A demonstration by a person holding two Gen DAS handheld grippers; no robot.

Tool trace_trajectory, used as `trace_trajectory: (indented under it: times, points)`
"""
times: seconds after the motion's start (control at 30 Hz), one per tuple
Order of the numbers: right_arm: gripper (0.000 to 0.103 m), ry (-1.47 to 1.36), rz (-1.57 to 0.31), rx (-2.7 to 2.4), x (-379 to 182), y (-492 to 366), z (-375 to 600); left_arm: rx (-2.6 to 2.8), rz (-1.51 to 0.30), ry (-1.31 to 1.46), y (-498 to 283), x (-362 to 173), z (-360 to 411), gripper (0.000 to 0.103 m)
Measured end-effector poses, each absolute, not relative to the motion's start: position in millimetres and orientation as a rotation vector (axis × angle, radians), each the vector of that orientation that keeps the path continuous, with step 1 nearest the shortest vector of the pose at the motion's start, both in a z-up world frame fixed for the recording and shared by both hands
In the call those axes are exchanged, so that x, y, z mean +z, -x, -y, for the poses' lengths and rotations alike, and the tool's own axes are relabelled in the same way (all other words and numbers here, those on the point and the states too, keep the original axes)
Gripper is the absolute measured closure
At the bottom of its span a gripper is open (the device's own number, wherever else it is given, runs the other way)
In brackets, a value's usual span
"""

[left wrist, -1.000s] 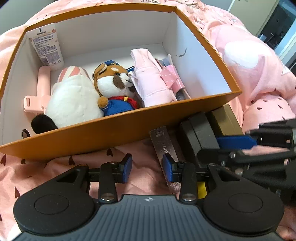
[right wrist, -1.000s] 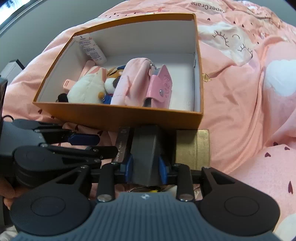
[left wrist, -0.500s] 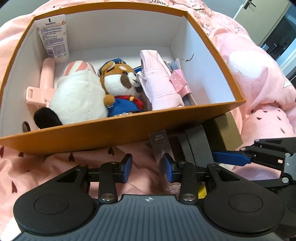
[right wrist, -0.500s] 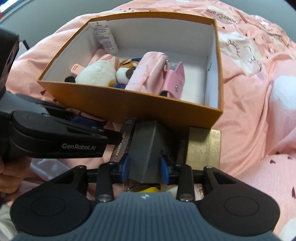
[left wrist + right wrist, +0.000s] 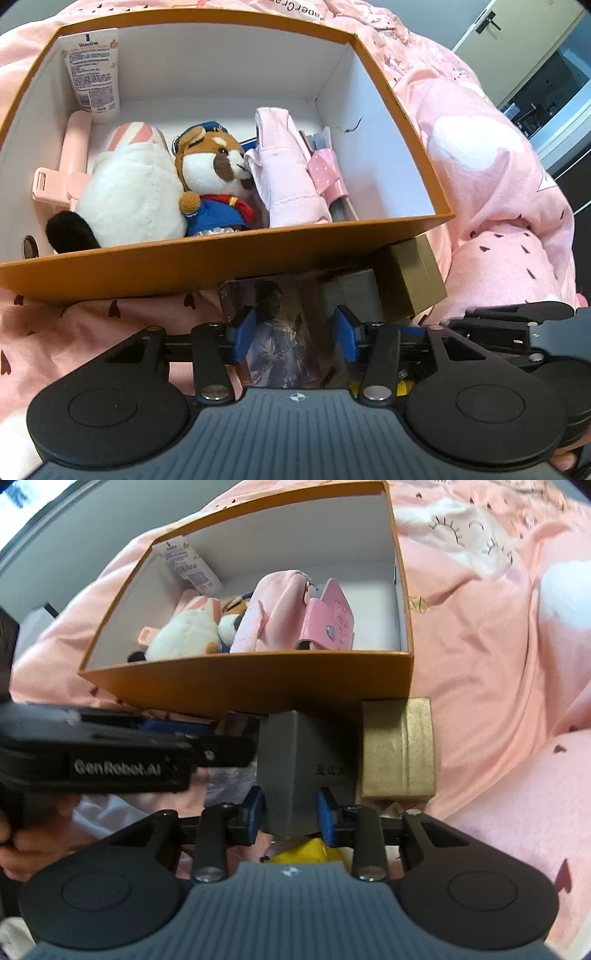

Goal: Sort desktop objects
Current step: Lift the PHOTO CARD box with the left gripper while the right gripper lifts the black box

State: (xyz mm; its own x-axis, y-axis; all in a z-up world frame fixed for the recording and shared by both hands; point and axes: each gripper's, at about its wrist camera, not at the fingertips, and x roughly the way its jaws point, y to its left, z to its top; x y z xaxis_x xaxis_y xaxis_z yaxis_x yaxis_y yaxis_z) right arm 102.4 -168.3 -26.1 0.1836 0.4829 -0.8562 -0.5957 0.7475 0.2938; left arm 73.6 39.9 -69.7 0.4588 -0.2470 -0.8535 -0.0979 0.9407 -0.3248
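Observation:
An orange box on the pink bedding holds plush toys, a lotion tube, pink pouches and a pink wallet. In front of it lie a glossy picture card, a grey box and a gold box. My left gripper is open, its pads on either side of the card, which lies flat below them. My right gripper is shut on the grey box and holds it beside the gold box.
Pink bedding surrounds everything and rises in folds at the right. A yellow item lies under my right gripper. The left gripper's body crosses the right wrist view at the left. A doorway is at far right.
The left gripper moved forward and right over the card, which now shows its picture face instead of its edge. The right gripper stays shut on the grey box, and its view has tilted.

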Motion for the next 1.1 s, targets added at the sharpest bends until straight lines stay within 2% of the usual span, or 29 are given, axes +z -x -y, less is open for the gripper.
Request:
trace_trajectory:
  times: [0.03, 0.2, 0.23, 0.27, 0.4, 0.43, 0.53, 0.63, 0.8, 0.93, 1.1]
  points:
    - [0.095, 0.067, -1.187, 0.784, -27.0, -105.0, 170.7, -0.075, -1.097, 0.343, -73.7, -71.7, -40.0, 0.045]
    - [0.093, 0.042, -1.2, 0.783, -27.6, -102.8, 169.0, -0.023, -1.126, 0.334, -74.8, -83.2, -45.2, 0.042]
    - [0.089, 0.066, -1.188, 0.777, -26.2, -100.2, 166.6, -0.015, -1.129, 0.335, -74.9, -85.5, -46.4, 0.039]
    - [0.08, 0.096, -1.171, 0.768, -25.1, -97.9, 163.7, -0.006, -1.131, 0.34, -75.3, -87.5, -47.8, 0.039]
    - [0.07, 0.212, -1.123, 0.784, -23.9, -89.9, 152.0, 0.024, -1.163, 0.373, -76.9, -96.4, -55.5, 0.039]
    - [0.063, 0.228, -1.116, 0.788, -23.9, -88.3, 149.5, 0.02, -1.171, 0.388, -76.8, -98.7, -56.7, 0.039]
    - [0.06, 0.282, -1.097, 0.785, -26.5, -84.5, 140.9, 0.018, -1.181, 0.388, -76.8, -101.7, -55.3, 0.039]
    - [0.049, 0.366, -1.065, 0.773, -31.1, -79.7, 126.3, 0.005, -1.167, 0.39, -76.5, -100.3, -53.7, 0.039]
    - [0.041, 0.509, -1.001, 0.717, -41.1, -70.1, 107.1, 0.003, -1.161, 0.413, -74.7, -99.8, -56.3, 0.039]
    - [0.026, 0.614, -0.984, 0.687, -55.6, -64.2, 96.5, 0.003, -1.17, 0.416, -74.2, -100.2, -55.4, 0.039]
    - [0.027, 0.573, -1.01, 0.68, -59.5, -72.8, 102.2, 0.005, -1.202, 0.433, -75.1, -106.2, -54.6, 0.039]
